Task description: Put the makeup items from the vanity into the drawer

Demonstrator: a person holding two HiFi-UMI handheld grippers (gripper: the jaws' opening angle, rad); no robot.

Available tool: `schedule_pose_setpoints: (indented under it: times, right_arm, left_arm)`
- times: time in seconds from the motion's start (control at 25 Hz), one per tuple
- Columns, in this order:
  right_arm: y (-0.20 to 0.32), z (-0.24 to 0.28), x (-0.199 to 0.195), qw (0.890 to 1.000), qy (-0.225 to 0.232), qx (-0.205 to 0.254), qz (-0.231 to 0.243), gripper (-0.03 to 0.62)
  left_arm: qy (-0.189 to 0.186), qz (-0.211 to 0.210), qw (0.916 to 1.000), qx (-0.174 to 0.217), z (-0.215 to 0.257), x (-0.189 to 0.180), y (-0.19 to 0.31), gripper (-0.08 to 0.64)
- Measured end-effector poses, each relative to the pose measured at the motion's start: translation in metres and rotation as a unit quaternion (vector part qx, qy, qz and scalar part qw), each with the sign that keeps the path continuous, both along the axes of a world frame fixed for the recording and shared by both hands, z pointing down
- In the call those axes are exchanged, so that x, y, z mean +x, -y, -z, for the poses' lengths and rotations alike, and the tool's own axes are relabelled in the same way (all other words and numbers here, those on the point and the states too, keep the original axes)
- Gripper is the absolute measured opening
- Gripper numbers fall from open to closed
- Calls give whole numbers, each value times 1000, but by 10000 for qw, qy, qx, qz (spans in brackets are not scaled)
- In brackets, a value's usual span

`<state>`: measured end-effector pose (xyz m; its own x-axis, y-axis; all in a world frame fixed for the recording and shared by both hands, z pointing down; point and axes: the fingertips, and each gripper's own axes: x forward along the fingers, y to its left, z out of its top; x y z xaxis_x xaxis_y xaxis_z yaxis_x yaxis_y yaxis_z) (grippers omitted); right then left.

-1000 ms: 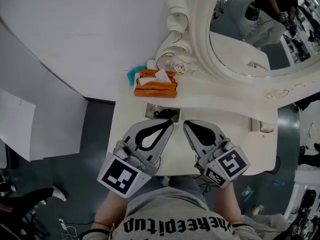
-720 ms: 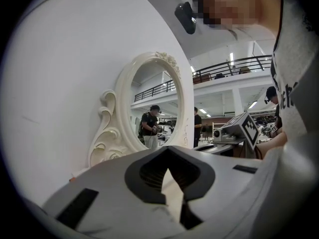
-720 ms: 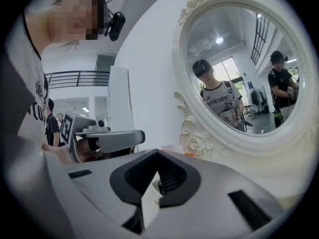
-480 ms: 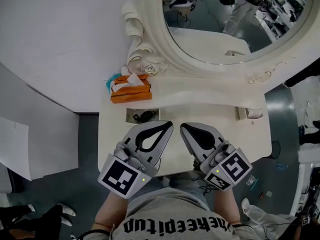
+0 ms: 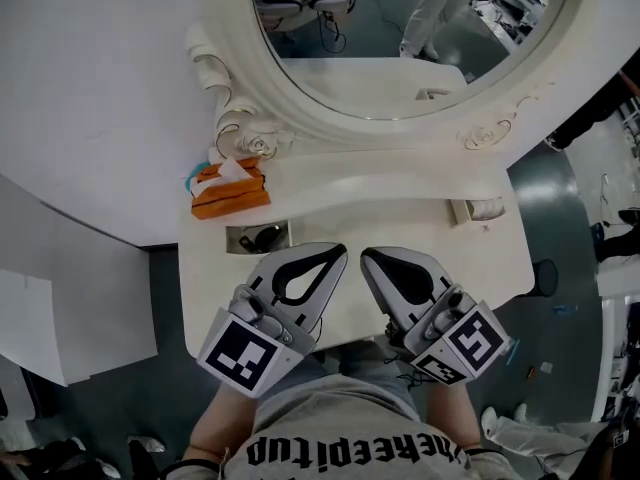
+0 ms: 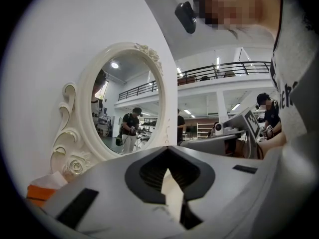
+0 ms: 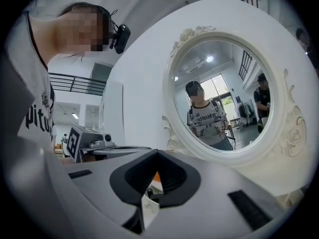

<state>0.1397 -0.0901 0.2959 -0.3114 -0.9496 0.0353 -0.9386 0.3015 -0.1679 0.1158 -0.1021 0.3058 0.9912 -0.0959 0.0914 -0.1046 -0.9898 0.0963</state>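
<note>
The cream vanity (image 5: 400,208) lies below me, with an oval mirror (image 5: 390,48) at its back. A small open recess (image 5: 240,240) at its left holds dark makeup items (image 5: 264,236). A second small compartment (image 5: 481,210) sits at the right. My left gripper (image 5: 338,252) and right gripper (image 5: 368,257) hover side by side over the vanity's front edge. Both are shut, with nothing between the jaws. In the left gripper view the left gripper (image 6: 168,156) faces the mirror. In the right gripper view the right gripper (image 7: 157,156) faces it too.
An orange tissue box (image 5: 230,190) stands at the vanity's back left, next to the mirror's carved frame (image 5: 240,133). A white wall runs along the left. Dark floor surrounds the vanity. The mirror reflects people and a workshop.
In the head view the vanity, the tissue box and the mirror have slid to the left, and more of the mirror shows. Both grippers keep their place, shut and side by side.
</note>
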Motion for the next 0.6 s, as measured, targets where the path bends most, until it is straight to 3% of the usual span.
schedule_pose_setpoints:
  times: [0.6]
  right_arm:
    - [-35, 11, 28, 9991, -153, 181, -359, 12]
  left_arm:
    - [-62, -370, 9993, 71, 6, 31, -35, 20]
